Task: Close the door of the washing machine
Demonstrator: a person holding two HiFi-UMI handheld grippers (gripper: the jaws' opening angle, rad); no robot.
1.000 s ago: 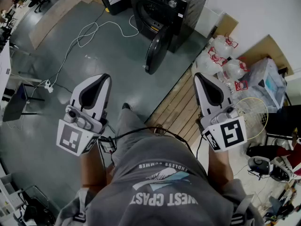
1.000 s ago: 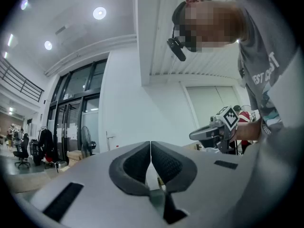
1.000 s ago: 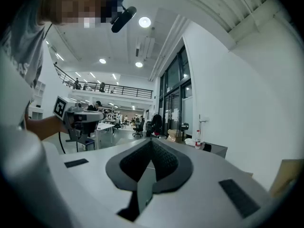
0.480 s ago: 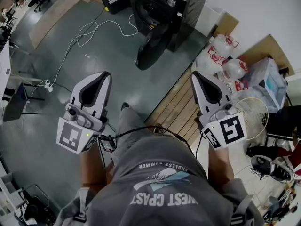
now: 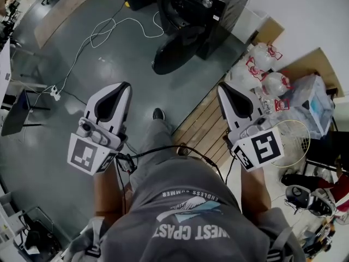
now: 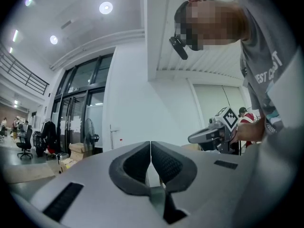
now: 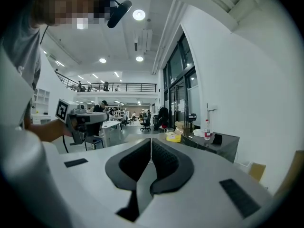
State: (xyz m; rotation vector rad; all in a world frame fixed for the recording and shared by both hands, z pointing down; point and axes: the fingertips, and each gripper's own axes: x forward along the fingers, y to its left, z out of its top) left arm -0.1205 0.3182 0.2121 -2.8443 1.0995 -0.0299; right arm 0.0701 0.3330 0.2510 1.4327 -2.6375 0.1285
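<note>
The black washing machine (image 5: 203, 9) stands at the top of the head view. Its round dark door (image 5: 173, 54) hangs open, swung out over the grey floor. My left gripper (image 5: 126, 85) and right gripper (image 5: 221, 87) are held side by side well short of the door, touching nothing. Both are shut and empty: the dark pads meet in the left gripper view (image 6: 150, 145) and in the right gripper view (image 7: 151, 142). Each gripper view also catches the other gripper off to the side. The machine's dark top (image 7: 216, 143) shows in the right gripper view.
A white cable (image 5: 103, 30) loops across the floor to a power strip (image 5: 55, 93). Right of the machine lie bagged plastic bottles (image 5: 262, 70), cardboard, a wooden pallet (image 5: 204, 125) and a white fan (image 5: 293, 142). A bottle (image 7: 207, 129) stands on the machine's top.
The person has stepped toward the machine, one foot now further forward. The door sits lower and looks wider in the head view. Both grippers stayed shut and moved along with the body.
</note>
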